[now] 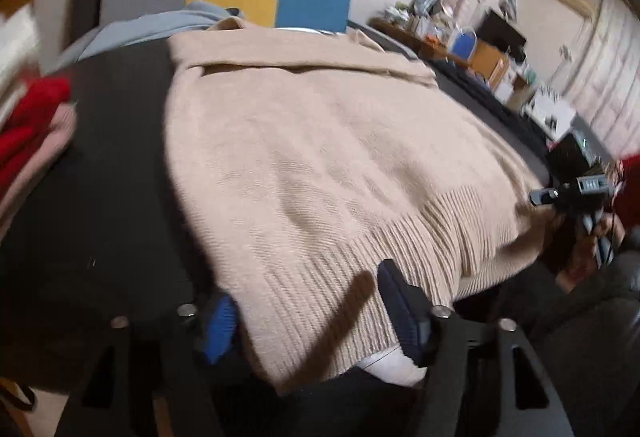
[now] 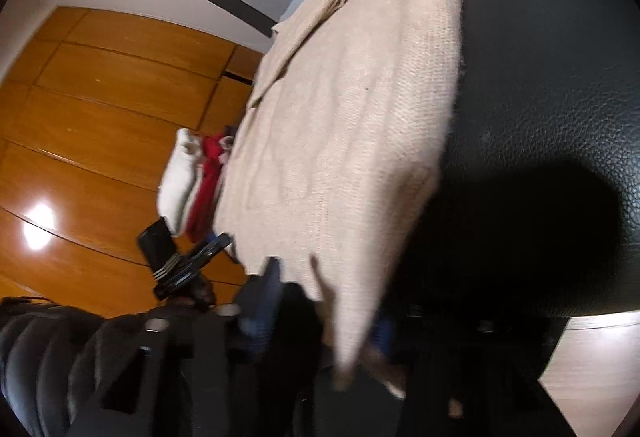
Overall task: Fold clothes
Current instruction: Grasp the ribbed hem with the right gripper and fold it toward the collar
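A beige knit sweater (image 1: 312,165) lies spread on a black leather surface (image 1: 112,177), ribbed hem toward me, collar at the far end. My left gripper (image 1: 308,317) straddles the hem's left part with its blue-padded fingers (image 1: 220,329) apart, the hem lying between them. In the right wrist view the same sweater (image 2: 352,117) runs away from the camera; my right gripper (image 2: 320,313) has the hem's corner between its fingers (image 2: 260,301), which look closed on it. The right gripper also shows in the left wrist view (image 1: 576,193) at the hem's right end.
A pile of red and pink clothes (image 1: 28,141) sits at the left edge, with white and red folded clothes (image 2: 192,181) seen beyond the sweater. A blue-grey garment (image 1: 152,29) lies past the collar. A wooden floor (image 2: 100,109) lies below. Cluttered shelves (image 1: 480,49) stand far right.
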Demonstrator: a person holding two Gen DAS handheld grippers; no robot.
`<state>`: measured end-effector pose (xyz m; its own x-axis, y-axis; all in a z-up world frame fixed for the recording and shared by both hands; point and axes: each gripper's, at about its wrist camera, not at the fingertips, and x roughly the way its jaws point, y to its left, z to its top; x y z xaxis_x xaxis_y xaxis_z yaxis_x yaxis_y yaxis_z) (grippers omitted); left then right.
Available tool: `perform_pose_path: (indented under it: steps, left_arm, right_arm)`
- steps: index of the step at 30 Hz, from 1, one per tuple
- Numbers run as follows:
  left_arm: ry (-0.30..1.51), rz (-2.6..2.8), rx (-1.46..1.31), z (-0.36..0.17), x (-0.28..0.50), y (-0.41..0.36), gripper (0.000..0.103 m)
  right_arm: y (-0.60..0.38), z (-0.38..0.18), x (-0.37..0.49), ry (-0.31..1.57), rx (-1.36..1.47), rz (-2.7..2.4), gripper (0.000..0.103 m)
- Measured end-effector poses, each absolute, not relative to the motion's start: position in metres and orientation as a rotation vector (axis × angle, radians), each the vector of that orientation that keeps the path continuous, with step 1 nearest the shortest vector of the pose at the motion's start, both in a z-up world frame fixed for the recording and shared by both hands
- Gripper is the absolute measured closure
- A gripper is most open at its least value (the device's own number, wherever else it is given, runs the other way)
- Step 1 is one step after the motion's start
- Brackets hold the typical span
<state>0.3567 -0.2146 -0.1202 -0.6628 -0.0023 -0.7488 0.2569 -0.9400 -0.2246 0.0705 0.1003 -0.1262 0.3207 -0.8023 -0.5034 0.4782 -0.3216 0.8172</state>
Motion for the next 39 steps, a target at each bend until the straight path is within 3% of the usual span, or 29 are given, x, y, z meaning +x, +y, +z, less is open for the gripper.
perform_pose_path:
  steps: [1, 3, 8, 10, 16, 26, 30, 35, 37, 39]
  left_arm:
    - [0.491, -2.692, 1.217, -0.119, 0.357, -0.216, 0.046]
    - [0.595, -2.681, 1.201, -0.119, 0.361, -0.227, 0.096]
    - [0.800, -2.678, 1.188, -0.118, 0.370, -0.242, 0.096]
    - [0.953, -2.728, 1.167, -0.113, 0.372, -0.251, 0.096]
    - [1.383, -2.875, 1.025, -0.092, 0.375, -0.283, 0.096]
    - [1.627, -2.950, 0.627, -0.047, 0.309, -0.367, 0.096]
    - [1.774, -2.750, 0.593, -0.068, 0.236, -0.422, 0.096]
    - [1.907, -2.331, 0.783, -0.158, 0.179, -0.477, 0.097]
    - [1.854, -2.342, 0.800, -0.162, 0.185, -0.478, 0.097]
    - [1.779, -2.362, 0.847, -0.156, 0.200, -0.468, 0.097]
  right_arm:
    - [0.098, -0.127, 0.073, -0.309, 1.374, -1.345, 0.082]
    - [0.096, -0.130, 0.074, -0.290, 1.384, -1.357, 0.085]
    - [0.096, -0.121, 0.076, -0.197, 1.382, -1.374, 0.084]
    - [0.092, -0.119, 0.078, -0.168, 1.382, -1.379, 0.089]
    - [0.081, -0.096, 0.072, -0.293, 1.303, -1.324, 0.089]
    - [0.024, -0.031, 0.001, -0.453, 1.098, -1.292, 0.089]
    - [-0.023, -0.020, -0.070, -0.482, 1.073, -1.369, 0.089]
    - [-0.073, -0.078, -0.147, -0.525, 1.296, -1.499, 0.089]
    - [-0.074, -0.103, -0.148, -0.524, 1.343, -1.498, 0.098]
    - [-0.063, -0.107, -0.136, -0.539, 1.303, -1.488, 0.098]
